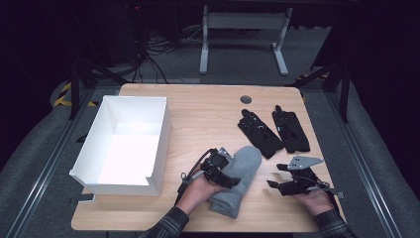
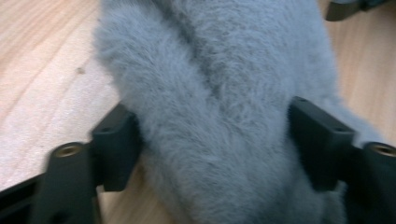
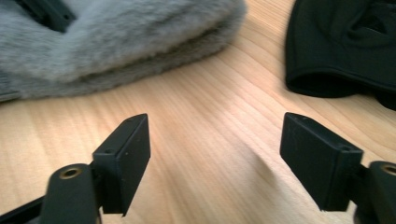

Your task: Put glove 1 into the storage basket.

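A grey fuzzy sock-like garment (image 1: 243, 167) lies on the wooden table (image 1: 208, 119) near the front, folded double. My left gripper (image 1: 232, 177) is over its middle, and in the left gripper view the jaws stand wide apart with the grey fur (image 2: 219, 93) filling the gap and touching both pads (image 2: 119, 140). My right gripper (image 1: 273, 176) sits just right of the garment, open and holding nothing. The right gripper view shows bare wood between its jaws (image 3: 215, 158), with the garment (image 3: 116, 37) ahead to the left.
Two black gloves (image 1: 260, 133) (image 1: 290, 130) lie side by side at the back right; one glove's cuff (image 3: 345, 46) is close ahead of my right gripper. A white open box (image 1: 163, 129) stands on the left. A round grommet (image 1: 246, 99) sits near the far edge.
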